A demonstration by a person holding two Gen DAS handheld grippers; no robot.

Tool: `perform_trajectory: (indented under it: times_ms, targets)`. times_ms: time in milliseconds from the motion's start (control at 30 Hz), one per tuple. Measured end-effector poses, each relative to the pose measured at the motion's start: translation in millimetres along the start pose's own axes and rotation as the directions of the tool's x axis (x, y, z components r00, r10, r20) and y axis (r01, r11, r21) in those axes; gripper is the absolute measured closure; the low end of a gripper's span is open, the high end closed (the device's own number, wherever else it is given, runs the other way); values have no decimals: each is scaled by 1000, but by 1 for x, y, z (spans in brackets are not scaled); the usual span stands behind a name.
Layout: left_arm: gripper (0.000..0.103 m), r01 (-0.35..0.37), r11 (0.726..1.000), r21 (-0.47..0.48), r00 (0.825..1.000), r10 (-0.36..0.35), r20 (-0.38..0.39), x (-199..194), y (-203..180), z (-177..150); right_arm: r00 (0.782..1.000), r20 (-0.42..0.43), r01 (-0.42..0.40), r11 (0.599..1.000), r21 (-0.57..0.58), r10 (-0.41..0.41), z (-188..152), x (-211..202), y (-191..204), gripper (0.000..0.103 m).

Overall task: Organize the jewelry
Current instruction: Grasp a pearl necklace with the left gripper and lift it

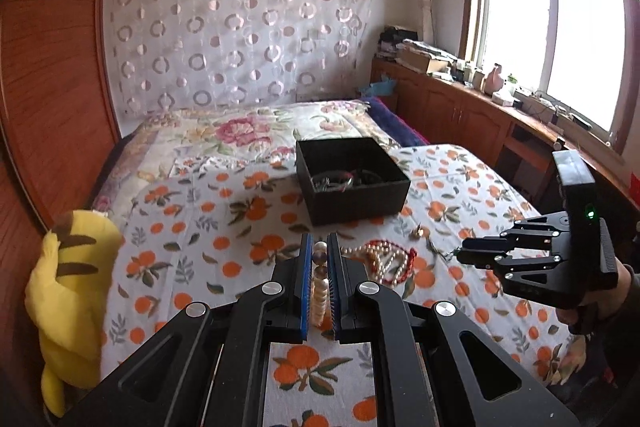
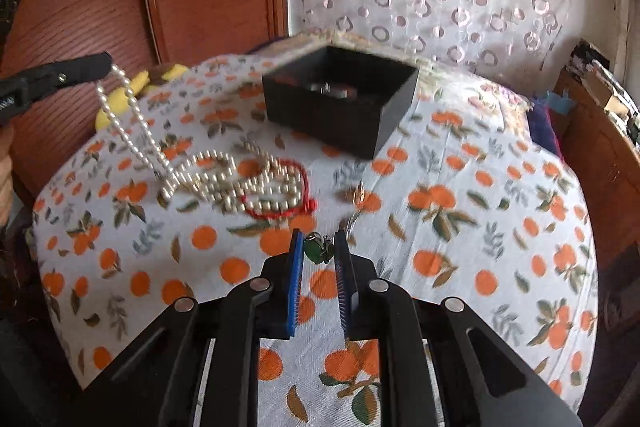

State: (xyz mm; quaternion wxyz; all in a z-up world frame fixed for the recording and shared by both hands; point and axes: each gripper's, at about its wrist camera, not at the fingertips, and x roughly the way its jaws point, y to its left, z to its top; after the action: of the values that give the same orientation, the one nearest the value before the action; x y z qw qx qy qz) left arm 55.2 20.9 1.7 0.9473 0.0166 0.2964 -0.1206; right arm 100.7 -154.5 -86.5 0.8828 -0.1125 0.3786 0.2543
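While left claw (image 1: 320, 255) lifts pearl necklace (image 2: 132, 119), right claw (image 2: 318, 247) pinches green pendant (image 2: 314, 250).

Open bedspread (image 2: 460, 227) lies between the jewelry pile (image 2: 248, 183) and the black box (image 2: 340, 107), whose top is uncovered. A yellow plush toy (image 1: 72, 291) crowds the bed's left edge.

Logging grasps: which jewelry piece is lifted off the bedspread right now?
The pearl necklace: the left gripper holds one end up so its strands hang, while the red bracelet lies flat on the bedspread.
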Motion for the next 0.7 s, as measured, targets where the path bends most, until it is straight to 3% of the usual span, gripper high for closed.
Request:
perform_trajectory:
  times_ms: [433,700]
  targets:
    - [96,0,1000,10,998,-1,70,-6,-5,35,988,152,-6,1000,-25,9,46,-50,1,86]
    - [96,-1,1000,12,995,0,102,-1,-1,63,981,194,-1,999,-32,7,73,-51,-9,86]
